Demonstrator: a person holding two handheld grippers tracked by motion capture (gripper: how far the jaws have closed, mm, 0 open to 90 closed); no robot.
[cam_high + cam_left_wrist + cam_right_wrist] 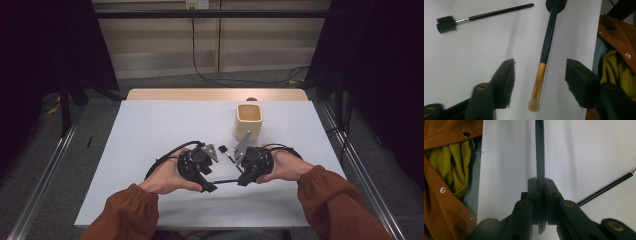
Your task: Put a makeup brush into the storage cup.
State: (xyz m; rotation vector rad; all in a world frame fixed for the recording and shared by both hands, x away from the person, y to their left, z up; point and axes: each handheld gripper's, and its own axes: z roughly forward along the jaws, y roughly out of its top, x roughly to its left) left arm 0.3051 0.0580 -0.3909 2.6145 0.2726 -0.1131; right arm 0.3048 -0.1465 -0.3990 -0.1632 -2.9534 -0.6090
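Note:
A makeup brush (544,50) with a dark handle, gold ferrule and pale bristles hangs just above the white table (165,125), near its front middle. My right gripper (540,181) is shut on the far end of its handle (539,150). My left gripper (540,67) stands open around the ferrule end, and neither pad touches the brush. In the high view the two grippers face each other, left gripper (210,185) and right gripper (243,180), with the brush (226,181) level between them.
A small black comb-headed brush (486,13) lies flat on the table just beyond the grippers (227,154). A pale wooden cup (248,121) stands upright behind the right hand. The table's front edge and a brown jacket (439,195) are close.

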